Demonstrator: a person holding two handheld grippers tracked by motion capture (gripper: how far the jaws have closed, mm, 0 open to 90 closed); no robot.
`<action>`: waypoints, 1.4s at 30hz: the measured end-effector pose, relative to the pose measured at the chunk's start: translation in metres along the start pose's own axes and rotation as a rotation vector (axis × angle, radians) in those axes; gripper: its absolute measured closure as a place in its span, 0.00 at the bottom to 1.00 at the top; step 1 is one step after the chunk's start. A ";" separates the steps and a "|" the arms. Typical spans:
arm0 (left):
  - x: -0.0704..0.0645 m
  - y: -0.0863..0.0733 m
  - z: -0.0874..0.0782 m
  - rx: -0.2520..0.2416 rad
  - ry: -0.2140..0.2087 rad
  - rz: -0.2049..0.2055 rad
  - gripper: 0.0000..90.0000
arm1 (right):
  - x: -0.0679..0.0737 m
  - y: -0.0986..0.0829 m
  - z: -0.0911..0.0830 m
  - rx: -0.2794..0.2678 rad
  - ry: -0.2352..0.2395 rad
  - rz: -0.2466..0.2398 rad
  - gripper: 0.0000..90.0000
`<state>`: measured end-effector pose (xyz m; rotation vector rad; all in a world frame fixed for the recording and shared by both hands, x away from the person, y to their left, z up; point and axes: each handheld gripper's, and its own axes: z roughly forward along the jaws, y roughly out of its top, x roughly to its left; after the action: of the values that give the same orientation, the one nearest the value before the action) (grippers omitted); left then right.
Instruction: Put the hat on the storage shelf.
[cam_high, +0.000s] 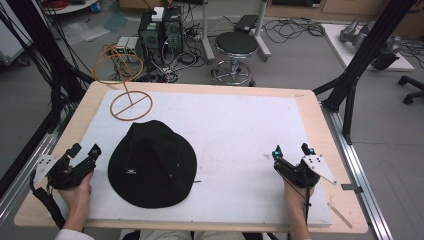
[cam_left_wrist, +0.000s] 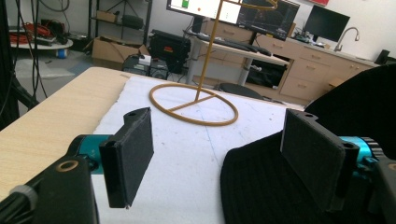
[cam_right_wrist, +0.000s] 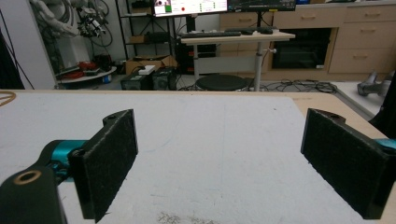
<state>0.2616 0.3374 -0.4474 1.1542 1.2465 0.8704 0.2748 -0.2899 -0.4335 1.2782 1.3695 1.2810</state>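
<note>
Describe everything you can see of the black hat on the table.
The black hat is a brimmed, fabric-looking hat with a rounded crown and a wide, floppy brim. A small white logo sits on the crown's near side. It lies crown up, brim flat on the white mat, left of centre, just in front of the wire hat stand. The left gripper, jaws open, sits beside its brim without touching; nothing holds it.

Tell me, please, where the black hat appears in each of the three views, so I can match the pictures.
High view: the black hat lies left of centre on the white mat, beside the left gripper.
Left gripper view: its brim is at the lower right, by the right-hand jaw.
Right gripper view: not in it.
Shared landmark: the gold wire stand, behind the hat in the high view, top centre in the left gripper view.
</note>
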 end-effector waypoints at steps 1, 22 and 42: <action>0.000 0.000 0.000 0.001 -0.001 0.000 0.28 | 0.000 0.000 0.000 0.003 0.002 -0.007 0.11; -0.004 -0.001 0.005 0.003 -0.015 -0.007 0.28 | -0.001 0.000 -0.003 0.017 0.004 0.001 0.11; -0.008 0.021 -0.007 -0.060 -0.085 0.012 0.29 | -0.001 -0.001 -0.001 0.020 0.002 -0.008 0.11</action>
<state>0.2556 0.3360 -0.4243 1.1399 1.1379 0.8534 0.2742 -0.2906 -0.4342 1.2841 1.3906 1.2660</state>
